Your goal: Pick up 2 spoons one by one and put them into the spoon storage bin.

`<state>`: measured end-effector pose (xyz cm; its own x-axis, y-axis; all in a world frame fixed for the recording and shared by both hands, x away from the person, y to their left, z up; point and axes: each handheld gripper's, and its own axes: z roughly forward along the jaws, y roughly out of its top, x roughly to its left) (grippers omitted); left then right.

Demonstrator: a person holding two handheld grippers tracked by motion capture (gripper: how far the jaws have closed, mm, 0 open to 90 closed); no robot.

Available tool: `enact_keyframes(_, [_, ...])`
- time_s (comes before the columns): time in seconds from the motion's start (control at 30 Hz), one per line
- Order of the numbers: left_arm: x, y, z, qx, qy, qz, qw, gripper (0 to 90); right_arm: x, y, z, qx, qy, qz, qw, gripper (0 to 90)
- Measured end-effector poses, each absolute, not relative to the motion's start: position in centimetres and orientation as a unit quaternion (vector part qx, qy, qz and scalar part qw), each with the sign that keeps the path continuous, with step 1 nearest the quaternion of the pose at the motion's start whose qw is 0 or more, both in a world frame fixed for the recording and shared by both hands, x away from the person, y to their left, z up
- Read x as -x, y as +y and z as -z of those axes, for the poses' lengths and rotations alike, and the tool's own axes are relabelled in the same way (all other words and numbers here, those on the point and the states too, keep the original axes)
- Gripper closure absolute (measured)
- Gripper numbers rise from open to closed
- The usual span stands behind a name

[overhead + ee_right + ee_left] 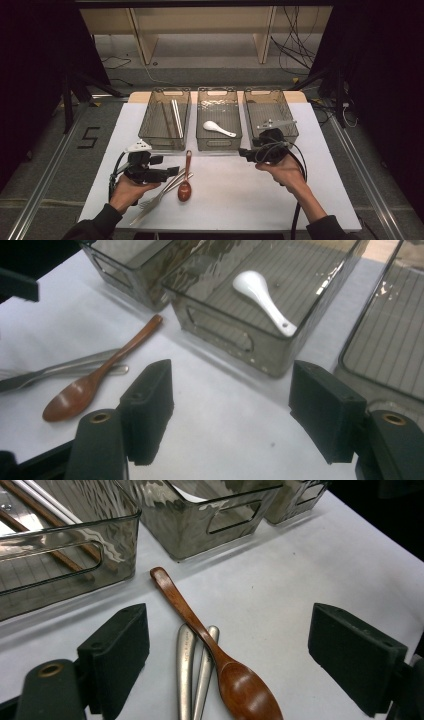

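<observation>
The wooden spoon lies between the released left gripper jaws: light, stiff; grasp mid-handle. Right gripper stands open, empty.

A white table carries three smoky clear plastic bins in a row along its far side. Nearer the front, left of centre, a brown wooden spoon lies directly on the surface, resting across two metal utensils beside it.
</observation>
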<state>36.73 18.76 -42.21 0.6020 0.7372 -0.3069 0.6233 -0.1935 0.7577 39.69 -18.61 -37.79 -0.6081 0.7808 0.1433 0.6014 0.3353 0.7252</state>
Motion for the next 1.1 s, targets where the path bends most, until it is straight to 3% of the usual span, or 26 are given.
enact_keyframes(0.53, [-39.3,16.4,43.1,-0.787,0.448,-0.054,0.421,18.1,-36.2,-21.2,38.7,-0.437,0.799,-0.398,0.111,33.5])
enact_keyframes(1.1, [-42.4,13.7,45.1,-0.808,0.471,-0.04,0.351,29.9,-33.9,-22.2,39.5,-0.431,0.805,-0.396,0.097,33.5])
